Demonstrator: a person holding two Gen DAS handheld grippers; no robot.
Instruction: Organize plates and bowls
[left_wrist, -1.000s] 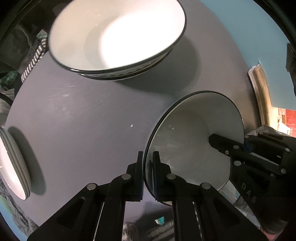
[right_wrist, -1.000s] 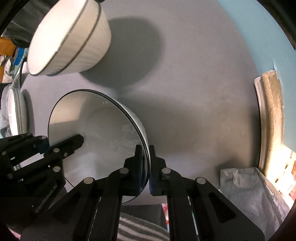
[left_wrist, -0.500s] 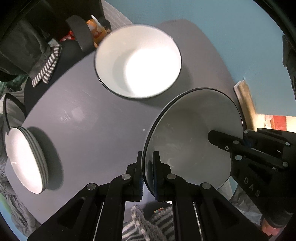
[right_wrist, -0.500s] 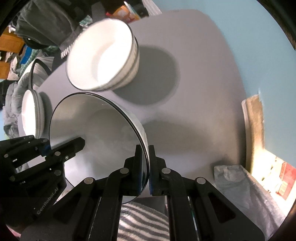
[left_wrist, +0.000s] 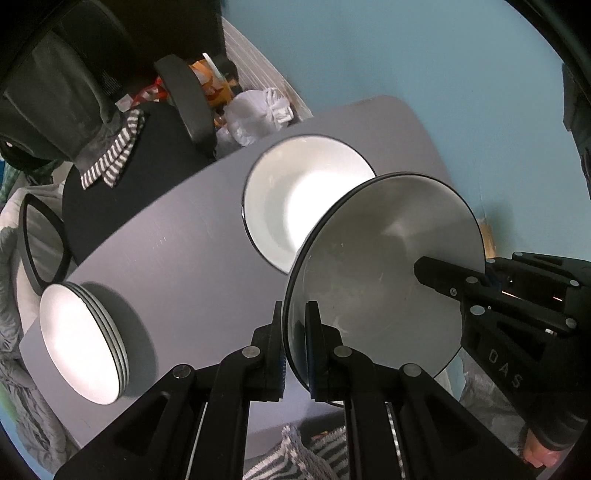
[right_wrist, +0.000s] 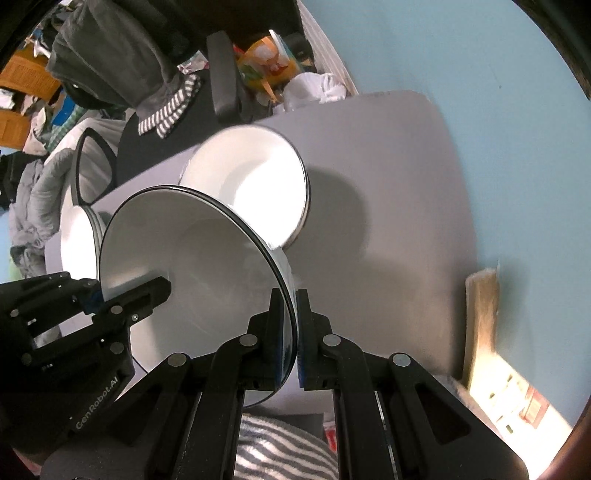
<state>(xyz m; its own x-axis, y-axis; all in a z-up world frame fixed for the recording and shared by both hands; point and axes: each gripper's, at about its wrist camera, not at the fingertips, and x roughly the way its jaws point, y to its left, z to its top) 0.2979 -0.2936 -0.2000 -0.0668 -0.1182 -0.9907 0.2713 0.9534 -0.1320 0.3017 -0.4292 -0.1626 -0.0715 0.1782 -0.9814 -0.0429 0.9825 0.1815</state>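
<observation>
Bowl (left_wrist: 384, 273) lifted higher; mouth facing up

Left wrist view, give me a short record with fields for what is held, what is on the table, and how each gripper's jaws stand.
held: white bowl, gripped at opposite sides of its rim, off the table
left gripper: jaws shut on the bowl's rim
right gripper: jaws shut on the rim's other side
on table: bowl stack, plate stack
beyond table: black chair with striped cloth
</observation>
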